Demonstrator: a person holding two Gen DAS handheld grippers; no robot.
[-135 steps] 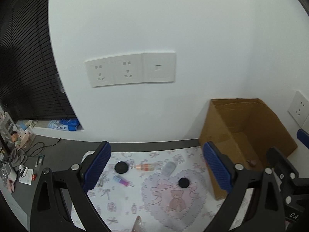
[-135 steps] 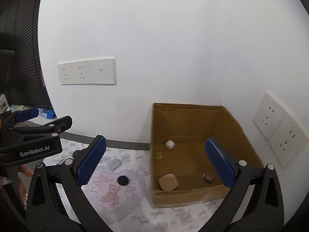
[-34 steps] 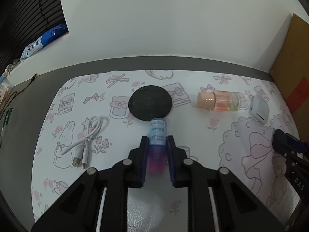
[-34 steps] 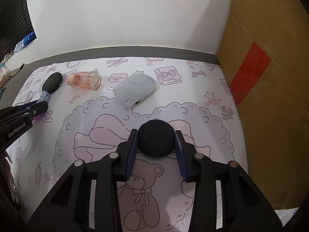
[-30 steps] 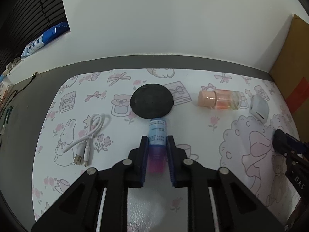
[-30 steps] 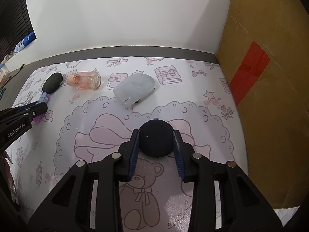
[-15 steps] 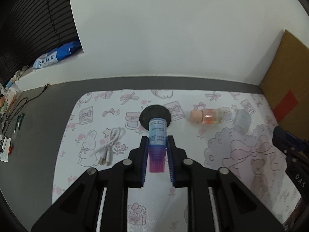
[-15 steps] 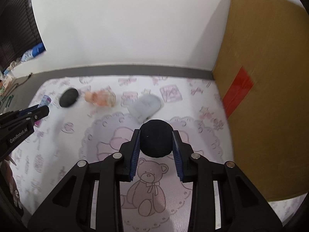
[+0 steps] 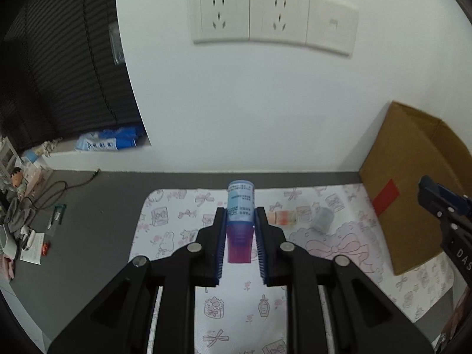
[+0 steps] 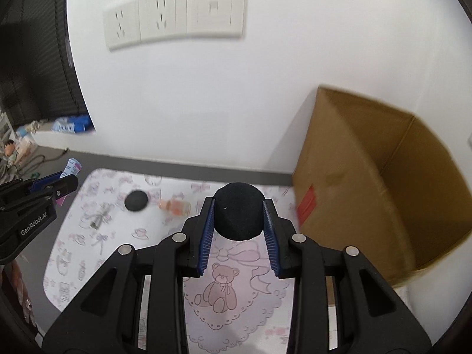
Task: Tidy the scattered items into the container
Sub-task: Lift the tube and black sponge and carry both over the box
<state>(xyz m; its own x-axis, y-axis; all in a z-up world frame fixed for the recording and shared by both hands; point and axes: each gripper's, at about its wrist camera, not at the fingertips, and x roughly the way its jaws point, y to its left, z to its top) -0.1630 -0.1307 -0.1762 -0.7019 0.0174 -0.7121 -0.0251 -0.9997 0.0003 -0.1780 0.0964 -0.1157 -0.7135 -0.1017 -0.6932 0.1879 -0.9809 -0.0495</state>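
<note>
A lived-in home room is showing here, a desk corner by the look of it. A white wall is carrying a triple socket plate (image 9: 274,19), and dark window blinds (image 9: 59,67) are hanging at the far left. A cartoon-printed mat (image 10: 97,236) is covering the grey desk (image 9: 88,230), with small clutter (image 9: 20,215) and cables piling up along the left edge.

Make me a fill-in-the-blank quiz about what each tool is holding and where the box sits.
The left tool is shut on a ____ with a printed label.
The right tool is shut on a round ____ puff.
The cardboard box has a ____ patch on its side.
The pink bottle lies on the ____.

Missing words: tube; black; red; mat
</note>
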